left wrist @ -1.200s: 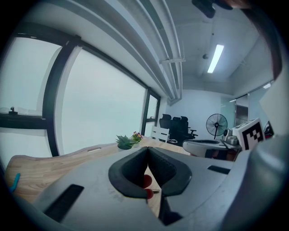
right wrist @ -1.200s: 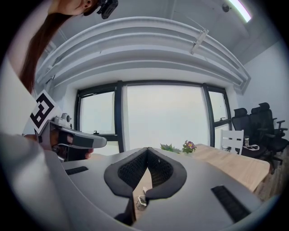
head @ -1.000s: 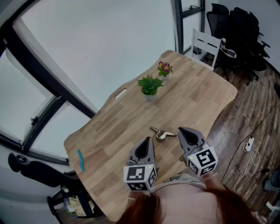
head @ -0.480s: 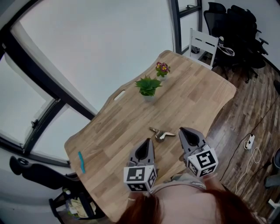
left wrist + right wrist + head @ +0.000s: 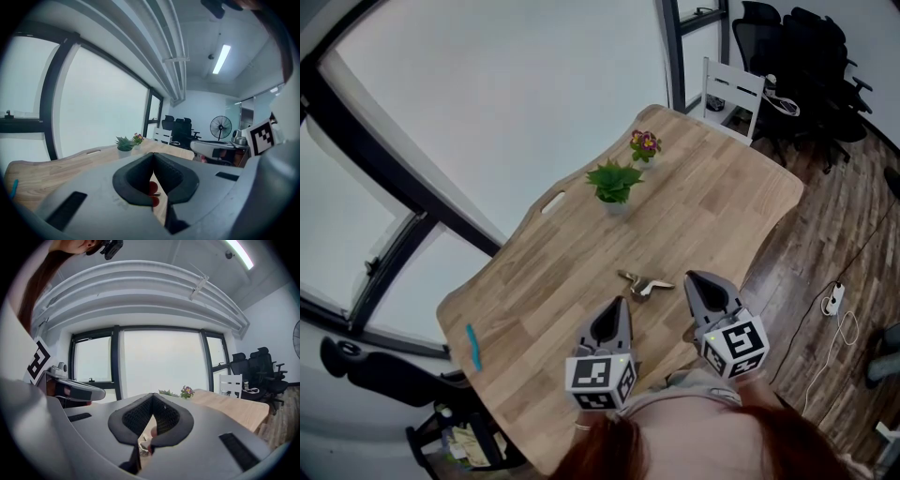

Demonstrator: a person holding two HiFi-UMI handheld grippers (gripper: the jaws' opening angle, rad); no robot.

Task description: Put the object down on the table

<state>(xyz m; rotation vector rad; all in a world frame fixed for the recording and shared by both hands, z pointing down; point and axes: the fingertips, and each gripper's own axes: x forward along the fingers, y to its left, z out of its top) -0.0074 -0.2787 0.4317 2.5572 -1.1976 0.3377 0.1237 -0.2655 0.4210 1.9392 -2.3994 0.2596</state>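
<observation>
Well, the big window (image 5: 516, 94) takes up the whole far side. Below it the long wooden table (image 5: 712, 206) runs off towards the black office chairs (image 5: 806, 56) and one white chair (image 5: 731, 89).

Closer in, both tools hang over the near edge of the table. The left gripper (image 5: 615, 307) has its pads pressed together at the tips with nothing pinched between them. The right gripper (image 5: 696, 283) is clenched the same way, on nothing at all.

Up the board sits a green potted plant (image 5: 612, 180), and just beyond it a small flowering pot (image 5: 644, 143), both well clear of the action.

And there's the object (image 5: 645, 284): a small metallic piece lying flat on the wood, just ahead of the two grippers. It lies between them, nearer the right one, and touches neither. I can't make out exactly what it is. A blue pen (image 5: 472, 345) lies over by the table's left edge, out of play.

So where does that leave us? By my reading the put-down itself is done, since the piece rests on the table and no jaw holds it. The next move asks for very little. Keep both closed tools off the piece, so nothing nudges it towards that near edge, and draw them clear.
</observation>
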